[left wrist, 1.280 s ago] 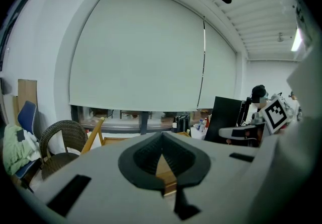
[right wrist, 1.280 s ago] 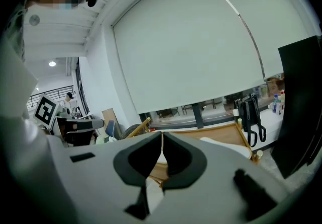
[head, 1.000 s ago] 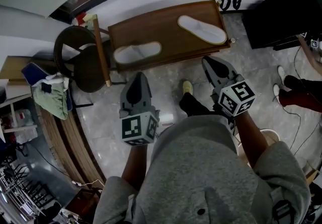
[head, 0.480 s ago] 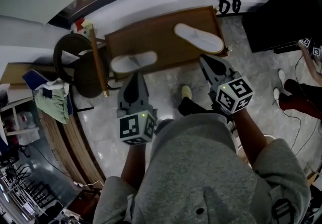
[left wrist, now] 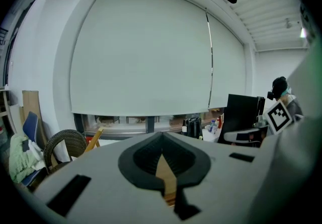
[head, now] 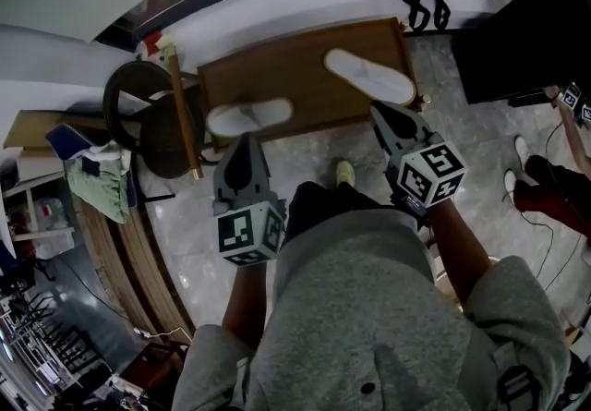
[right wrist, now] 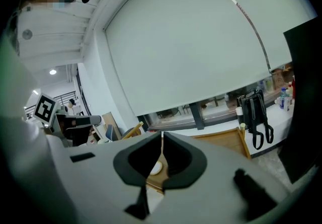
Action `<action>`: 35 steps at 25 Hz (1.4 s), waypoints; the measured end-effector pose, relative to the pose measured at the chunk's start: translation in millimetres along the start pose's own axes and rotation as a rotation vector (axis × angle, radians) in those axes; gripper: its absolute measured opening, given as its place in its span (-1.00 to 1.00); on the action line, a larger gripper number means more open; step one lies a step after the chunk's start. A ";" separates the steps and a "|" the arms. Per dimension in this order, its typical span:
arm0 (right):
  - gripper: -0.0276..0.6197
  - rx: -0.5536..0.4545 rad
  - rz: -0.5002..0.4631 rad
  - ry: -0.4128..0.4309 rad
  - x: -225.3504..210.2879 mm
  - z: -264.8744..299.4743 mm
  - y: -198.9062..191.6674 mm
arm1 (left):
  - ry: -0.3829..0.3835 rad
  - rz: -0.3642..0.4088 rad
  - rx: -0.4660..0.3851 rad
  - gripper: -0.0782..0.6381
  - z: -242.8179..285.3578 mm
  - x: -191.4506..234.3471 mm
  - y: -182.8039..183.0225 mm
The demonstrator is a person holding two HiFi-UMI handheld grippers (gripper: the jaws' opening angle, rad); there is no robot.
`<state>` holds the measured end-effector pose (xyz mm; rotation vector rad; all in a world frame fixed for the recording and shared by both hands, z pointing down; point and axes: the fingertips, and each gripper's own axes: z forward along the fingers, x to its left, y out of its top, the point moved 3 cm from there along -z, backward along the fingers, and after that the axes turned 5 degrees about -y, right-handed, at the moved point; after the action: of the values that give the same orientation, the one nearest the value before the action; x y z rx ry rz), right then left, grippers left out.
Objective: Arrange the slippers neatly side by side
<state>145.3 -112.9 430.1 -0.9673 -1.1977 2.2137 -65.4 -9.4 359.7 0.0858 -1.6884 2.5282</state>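
Slippers are best taken one at a time: jaws must be opened first, then closed on a rim, so the slanted right slipper can be turned parallel to the left slipper. Both lie on the wooden platform, each at 12 o'clock just beyond its claw; left gripper and right gripper are closed, empty.

Office-like workroom: wide roller blind, polished tiled floor, dark screen, backpack, wicker chair.
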 end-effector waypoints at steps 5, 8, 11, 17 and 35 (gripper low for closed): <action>-0.82 0.003 0.011 -0.011 1.0 1.2 -0.8 | -0.004 -0.006 -0.005 -0.74 0.1 -0.2 4.8; -0.82 0.013 0.033 -0.031 -1.0 2.2 -5.1 | -0.017 0.001 0.002 -0.74 1.5 -0.6 4.8; -0.82 0.027 0.054 -0.059 -5.7 5.7 -11.1 | -0.033 0.000 0.007 -0.74 6.3 1.3 3.2; -0.82 0.072 0.084 -0.138 -16.3 24.1 -15.9 | -0.065 -0.008 0.007 -0.74 25.1 17.7 9.0; -0.81 0.089 0.414 -0.471 -88.4 74.5 -47.4 | -0.162 0.021 0.037 -0.74 98.2 61.4 26.7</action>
<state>149.8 -186.1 531.3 -0.7274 -1.1486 2.9171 -130.4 -107.1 379.1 0.2847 -1.7052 2.6329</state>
